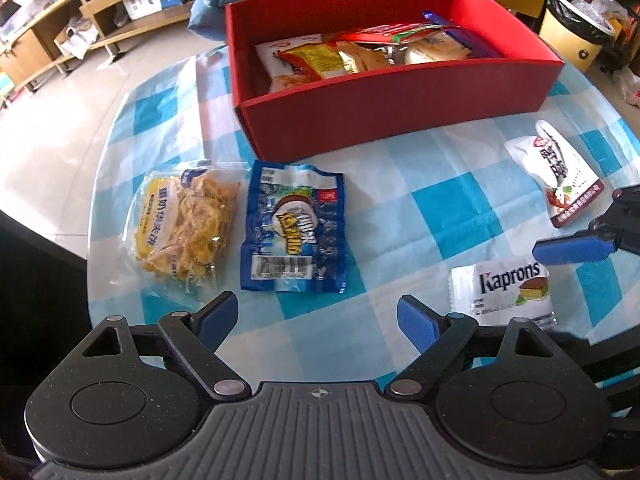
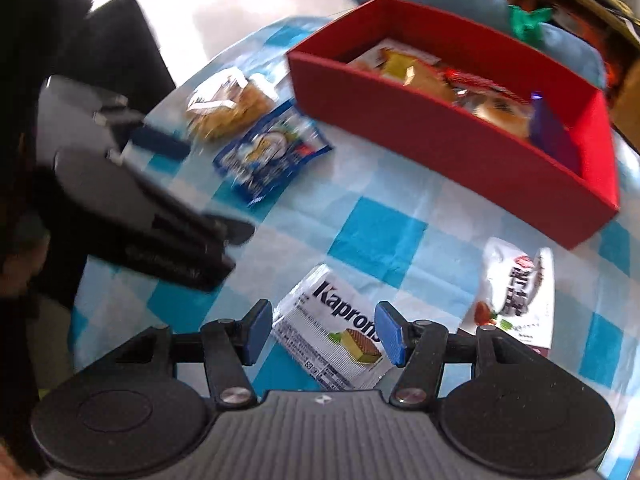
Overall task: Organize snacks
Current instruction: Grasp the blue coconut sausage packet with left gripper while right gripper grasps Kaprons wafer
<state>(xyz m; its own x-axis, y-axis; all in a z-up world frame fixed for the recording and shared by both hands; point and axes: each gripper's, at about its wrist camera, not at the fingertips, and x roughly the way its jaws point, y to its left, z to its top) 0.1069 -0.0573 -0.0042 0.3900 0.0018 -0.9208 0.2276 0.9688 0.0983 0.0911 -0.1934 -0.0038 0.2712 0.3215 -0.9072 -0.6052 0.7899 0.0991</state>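
Surface: checked cloth [image 1: 400, 208] in blue and white squares, smooth and faintly creased, over my round table; pale glossy floor tiles beyond.
Left tongs: my left gripper [image 1: 318, 318] hangs over bare cloth with its jaws spread wide and nothing between them; flat blue pads on black jointed arms.
Right tongs: my right gripper [image 2: 320, 332] has its jaws part open, astride the Kaprons wafer pack [image 2: 336, 340]; I cannot tell whether the pads touch it.
Wafer pack: flat white rectangle, crimped ends, printed with a layered wafer.
Coconut packet [image 1: 294, 228]: crinkled glossy blue foil, lying flat just ahead of my left tongs.
Noodle-snack bag [image 1: 186, 224]: clear film over tangled yellow strands, just beside the blue packet.
White pouch [image 1: 554, 172]: soft, puffy, dark lettering, near the right tongs.
Red box [image 1: 400, 116]: matt card, oblong with straight walls, standing at the far side of the table; several shiny wrappers piled inside.
Behind: blue cushion [image 1: 212, 4], wooden shelving [image 1: 60, 28].
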